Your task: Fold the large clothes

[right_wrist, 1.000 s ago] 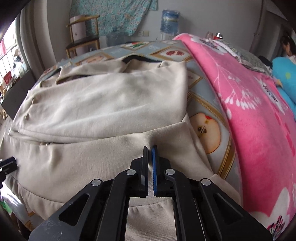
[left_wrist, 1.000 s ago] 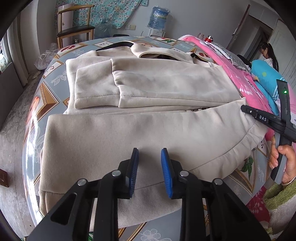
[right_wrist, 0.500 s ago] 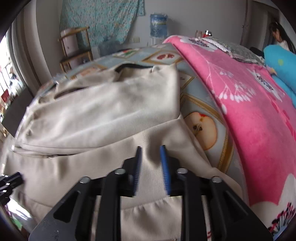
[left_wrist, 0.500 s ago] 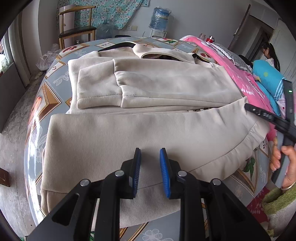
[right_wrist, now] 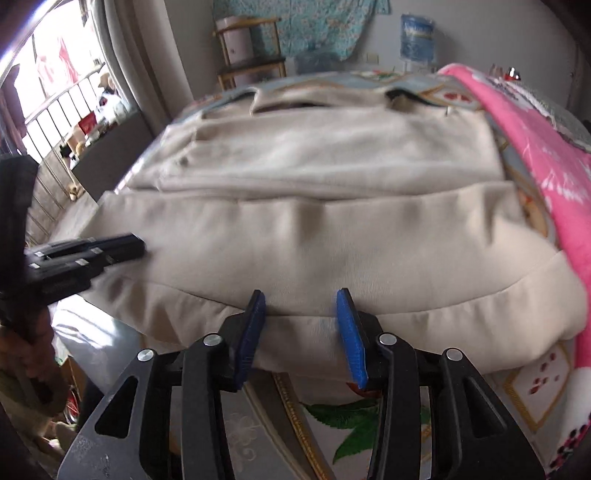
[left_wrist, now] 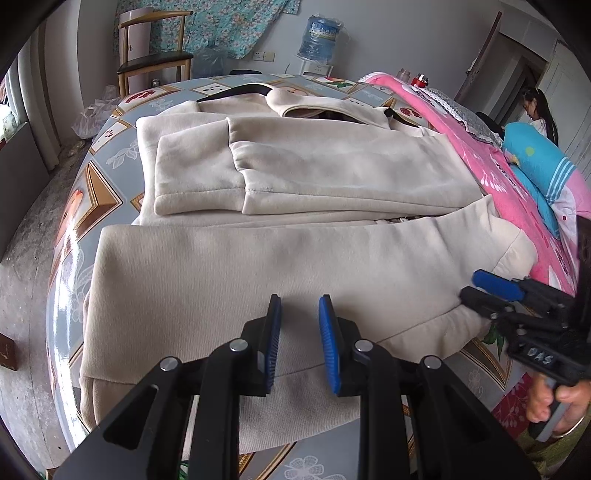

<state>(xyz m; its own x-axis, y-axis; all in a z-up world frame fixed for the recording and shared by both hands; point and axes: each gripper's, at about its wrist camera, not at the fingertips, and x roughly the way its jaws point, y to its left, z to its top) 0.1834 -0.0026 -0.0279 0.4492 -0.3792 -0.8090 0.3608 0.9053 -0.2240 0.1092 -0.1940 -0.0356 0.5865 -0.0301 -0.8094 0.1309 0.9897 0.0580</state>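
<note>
On the patterned table, the beige jacket lies half-folded, both claws open.

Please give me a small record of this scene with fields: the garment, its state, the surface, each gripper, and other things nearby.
garment: beige jacket, large
state: partly folded; sleeves laid across the body, lower part doubled up toward the middle
surface: table with a patterned cloth
left gripper: open, above the near hem, nothing between its pads
right gripper: jaws opening, at the near hem, no cloth pinched
nearby: pink blanket at the table's right side; wooden chair; water bottle
</note>
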